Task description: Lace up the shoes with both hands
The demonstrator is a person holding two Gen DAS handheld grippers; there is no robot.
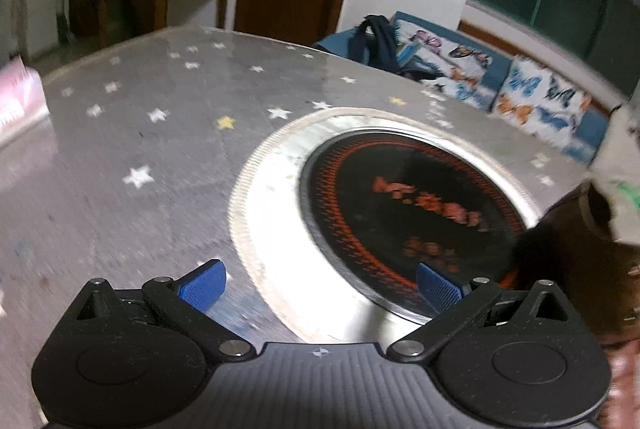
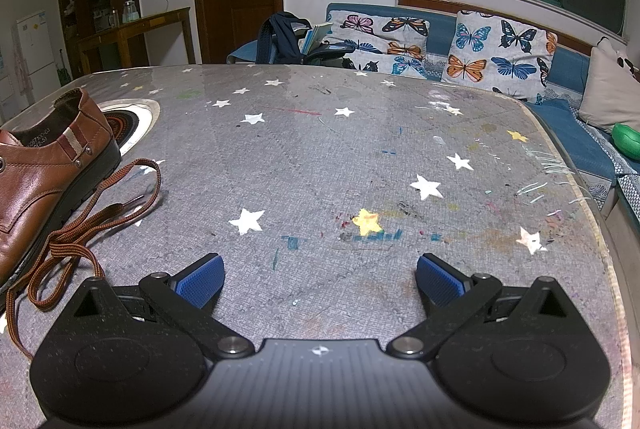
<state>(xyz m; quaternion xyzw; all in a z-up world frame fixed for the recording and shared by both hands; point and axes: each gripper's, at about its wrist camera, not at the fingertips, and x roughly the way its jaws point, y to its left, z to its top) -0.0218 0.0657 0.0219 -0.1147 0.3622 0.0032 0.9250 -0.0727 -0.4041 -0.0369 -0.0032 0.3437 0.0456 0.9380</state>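
A brown leather shoe (image 2: 44, 165) with a dark sole lies at the left edge of the right wrist view, heel towards the far side. Its brown lace (image 2: 80, 229) trails loose in loops on the grey star-patterned table cover (image 2: 320, 157) beside the sole. My right gripper (image 2: 320, 281) stands open over bare cover to the right of the lace, nothing between its blue pads (image 2: 200, 285). In the blurred left wrist view my left gripper (image 1: 320, 283) is open above the edge of a round black-and-orange cooktop (image 1: 408, 213). A dark brown shape, possibly the shoe (image 1: 576, 253), shows at the right edge.
The cooktop sits in a metal ring (image 1: 260, 189) set into the table; it also shows behind the shoe's heel (image 2: 136, 117). The table's right edge (image 2: 592, 197) drops to a blue sofa with butterfly cushions (image 2: 500, 49). A dark backpack (image 2: 288, 37) lies behind the table.
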